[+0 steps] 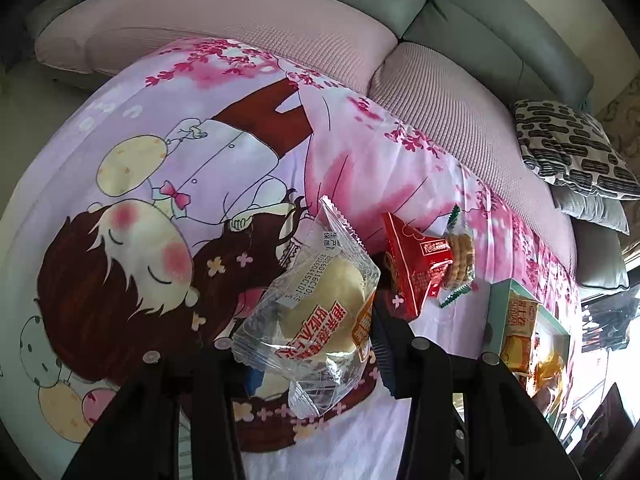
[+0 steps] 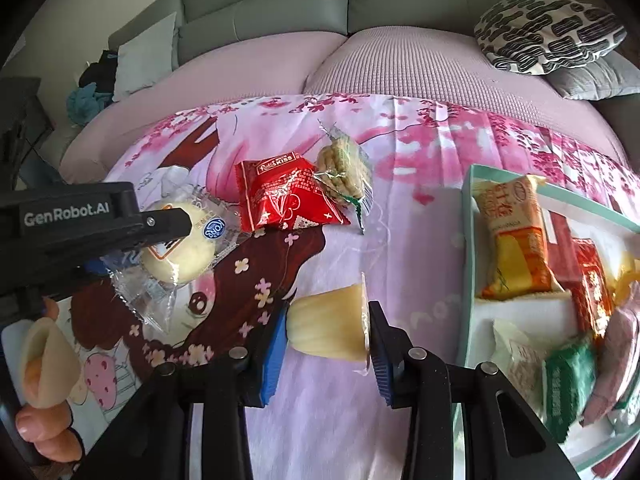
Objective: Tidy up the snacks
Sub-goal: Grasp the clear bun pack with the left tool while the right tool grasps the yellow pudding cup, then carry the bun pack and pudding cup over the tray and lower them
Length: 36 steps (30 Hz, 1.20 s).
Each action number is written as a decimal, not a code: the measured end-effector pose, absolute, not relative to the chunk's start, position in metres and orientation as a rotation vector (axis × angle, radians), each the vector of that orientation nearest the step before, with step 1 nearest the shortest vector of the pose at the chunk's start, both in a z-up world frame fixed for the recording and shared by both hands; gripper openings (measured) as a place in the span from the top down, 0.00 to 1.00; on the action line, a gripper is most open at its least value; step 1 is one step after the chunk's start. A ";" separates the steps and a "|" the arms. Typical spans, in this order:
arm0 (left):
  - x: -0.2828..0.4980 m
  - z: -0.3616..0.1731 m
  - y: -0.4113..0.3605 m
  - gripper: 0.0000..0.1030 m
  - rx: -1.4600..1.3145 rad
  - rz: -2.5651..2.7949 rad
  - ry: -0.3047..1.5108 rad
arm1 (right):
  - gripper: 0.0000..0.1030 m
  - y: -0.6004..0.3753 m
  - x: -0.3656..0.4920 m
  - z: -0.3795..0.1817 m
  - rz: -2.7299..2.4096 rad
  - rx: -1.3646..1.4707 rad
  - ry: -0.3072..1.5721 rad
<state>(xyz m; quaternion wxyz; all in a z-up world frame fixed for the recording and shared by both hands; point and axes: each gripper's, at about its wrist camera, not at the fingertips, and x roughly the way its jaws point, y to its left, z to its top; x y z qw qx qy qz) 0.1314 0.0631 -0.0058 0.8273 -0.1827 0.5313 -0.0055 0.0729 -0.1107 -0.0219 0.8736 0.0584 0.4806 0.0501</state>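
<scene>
Left gripper point(image 1: 304, 344): your jaws are closed on a clear-wrapped round pale bun point(image 1: 316, 312) with red lettering; the packet hangs between the black fingers, lifted off the cloth.
Same bun, right wrist view: it sits at 9 o'clock point(image 2: 180, 248), your left gripper's black body point(image 2: 92, 220) clamped over it.
Right gripper point(image 2: 328, 340): your blue-padded jaws are nearly closed, pinching a pale yellow ribbed jelly cup point(image 2: 332, 328), pads touching both sides.
Surface: pink and lilac cartoon-print cloth point(image 2: 400, 240) spread over a pink-covered grey sofa point(image 2: 280, 8).
Loose snacks: red foil triangular packet point(image 2: 284, 196) at 12 o'clock from your right gripper, lying on the cloth; clear packet of stacked round biscuits point(image 2: 344, 168) touching its right edge.
Box: mint-rimmed white tray box point(image 2: 470, 240) at 3 o'clock, holding an orange-and-cream wrapped cake point(image 2: 516, 240), a red packet point(image 2: 588, 280) and a green packet point(image 2: 568, 388).
Cushion: black-and-white patterned pillow point(image 2: 548, 28) at 1 o'clock, on the sofa.
Your left hand: fingers point(image 2: 44, 428) visible at 8 o'clock, around the handle.
</scene>
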 end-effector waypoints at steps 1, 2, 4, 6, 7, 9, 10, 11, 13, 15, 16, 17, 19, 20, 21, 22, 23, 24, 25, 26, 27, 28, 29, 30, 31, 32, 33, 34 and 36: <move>0.128 -0.003 0.064 0.55 -0.388 -0.013 1.119 | 0.61 -0.112 0.069 -0.020 0.104 0.126 0.998; 0.126 -0.001 0.064 0.55 -0.387 -0.014 1.114 | 0.61 -0.113 0.067 -0.018 0.102 0.128 0.993; 0.120 0.005 0.064 0.55 -0.384 -0.022 1.097 | 0.61 -0.117 0.059 -0.013 0.099 0.138 0.980; 0.118 0.008 0.062 0.55 -0.376 -0.029 1.085 | 0.61 -0.121 0.053 -0.009 0.094 0.147 0.969; 0.116 0.012 0.060 0.55 -0.369 -0.033 1.076 | 0.61 -0.122 0.050 -0.007 0.092 0.151 0.963; 0.113 0.017 0.057 0.55 -0.359 -0.042 1.063 | 0.61 -0.125 0.046 -0.003 0.090 0.159 0.953; 0.111 0.020 0.054 0.55 -0.353 -0.049 1.054 | 0.61 -0.127 0.044 -0.001 0.090 0.163 0.948; 0.110 0.024 0.051 0.55 -0.351 -0.059 1.046 | 0.61 -0.130 0.042 0.002 0.091 0.169 0.942; 0.108 0.029 0.045 0.55 -0.347 -0.080 1.034 | 0.61 -0.134 0.039 0.006 0.089 0.181 0.929; 0.106 0.034 0.036 0.55 -0.333 -0.096 1.025 | 0.61 -0.141 0.035 0.012 0.086 0.190 0.915; 0.104 0.036 0.031 0.55 -0.326 -0.105 1.020 | 0.61 -0.144 0.034 0.014 0.084 0.194 0.910; 0.104 0.039 0.027 0.55 -0.319 -0.112 1.016 | 0.61 -0.146 0.034 0.015 0.082 0.197 0.907; 0.102 0.043 0.018 0.55 -0.312 -0.129 1.007 | 0.61 -0.153 0.033 0.018 0.075 0.210 0.899; 0.101 0.045 0.015 0.55 -0.311 -0.135 1.004 | 0.61 -0.155 0.033 0.019 0.073 0.214 0.897; 0.100 0.048 0.008 0.55 -0.302 -0.146 0.997 | 0.61 -0.160 0.032 0.021 0.067 0.221 0.892; 0.099 0.050 0.003 0.55 -0.295 -0.154 0.993 | 0.61 -0.165 0.032 0.022 0.062 0.228 0.888; 0.099 0.052 0.000 0.55 -0.292 -0.160 0.991 | 0.61 -0.168 0.031 0.023 0.059 0.233 0.885; 0.098 0.053 -0.006 0.55 -0.288 -0.171 0.989 | 0.61 -0.173 0.030 0.024 0.054 0.241 0.880; 0.097 0.056 -0.013 0.55 -0.285 -0.187 0.986 | 0.61 -0.177 0.029 0.025 0.050 0.247 0.875; 0.096 0.057 -0.018 0.55 -0.282 -0.200 0.982 | 0.61 -0.183 0.027 0.027 0.041 0.258 0.868; 0.096 0.058 -0.022 0.55 -0.278 -0.208 0.979 | 0.61 -0.189 0.026 0.029 0.033 0.265 0.862; 0.095 0.061 -0.029 0.55 -0.268 -0.219 0.973 | 0.61 -0.196 0.024 0.030 0.023 0.273 0.856; 0.094 0.062 -0.034 0.55 -0.261 -0.226 0.969 | 0.61 -0.202 0.022 0.031 0.010 0.281 0.849; 0.093 0.065 -0.043 0.55 -0.250 -0.239 0.964 | 0.61 -0.208 0.021 0.032 0.000 0.288 0.844; 0.092 0.067 -0.049 0.55 -0.244 -0.249 0.961 | 0.61 -0.216 0.019 0.034 -0.015 0.300 0.838; 0.092 0.068 -0.055 0.55 -0.238 -0.262 0.958 | 0.61 -0.223 0.017 0.035 -0.029 0.311 0.832; 0.091 0.069 -0.060 0.55 -0.233 -0.271 0.956 | 0.61 -0.229 0.015 0.036 -0.041 0.321 0.827; 0.091 0.070 -0.067 0.55 -0.228 -0.282 0.954 | 0.61 -0.236 0.014 0.037 -0.054 0.331 0.821; 0.089 0.071 -0.078 0.55 -0.224 -0.300 0.952 | 0.61 -0.253 0.010 0.040 -0.084 0.360 0.808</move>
